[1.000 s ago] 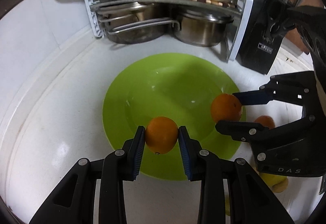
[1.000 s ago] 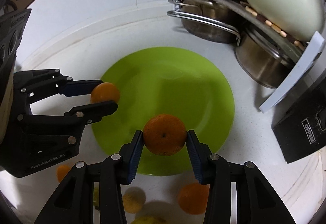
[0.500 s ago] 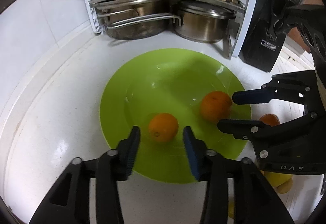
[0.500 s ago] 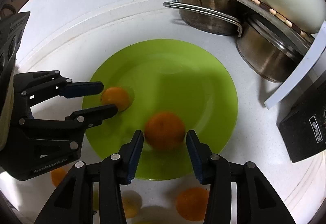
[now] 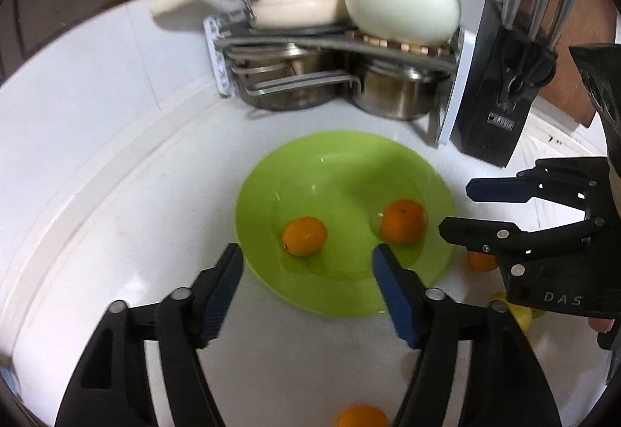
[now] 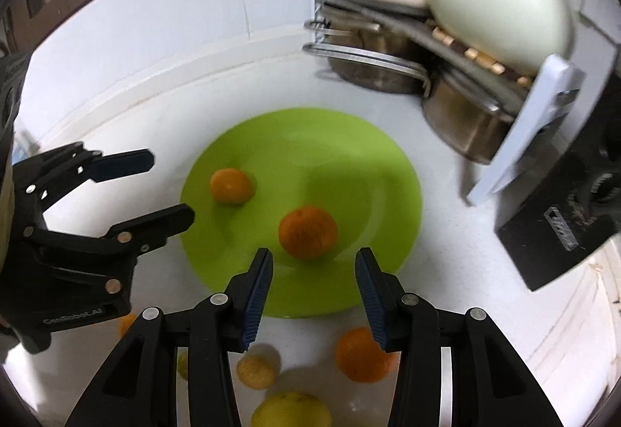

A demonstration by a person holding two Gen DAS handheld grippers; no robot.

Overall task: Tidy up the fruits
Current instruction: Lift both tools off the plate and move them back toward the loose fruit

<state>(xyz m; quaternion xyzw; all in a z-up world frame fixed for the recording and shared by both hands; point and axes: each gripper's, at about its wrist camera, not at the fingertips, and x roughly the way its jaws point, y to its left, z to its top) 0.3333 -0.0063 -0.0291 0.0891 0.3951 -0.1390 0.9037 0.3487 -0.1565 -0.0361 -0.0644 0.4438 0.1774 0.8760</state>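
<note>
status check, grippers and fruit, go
Left gripper open, empty. Right gripper open, empty. Two oranges on green plate; more fruit loose on counter. Nothing blocking.

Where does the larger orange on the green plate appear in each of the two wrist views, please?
Left wrist view: the larger orange lies right of centre on the green plate, just left of the right gripper.
Right wrist view: the same orange sits near the middle, just beyond the right gripper's open fingers.
Shared landmark: the green plate, with the smaller orange to its left.
</note>
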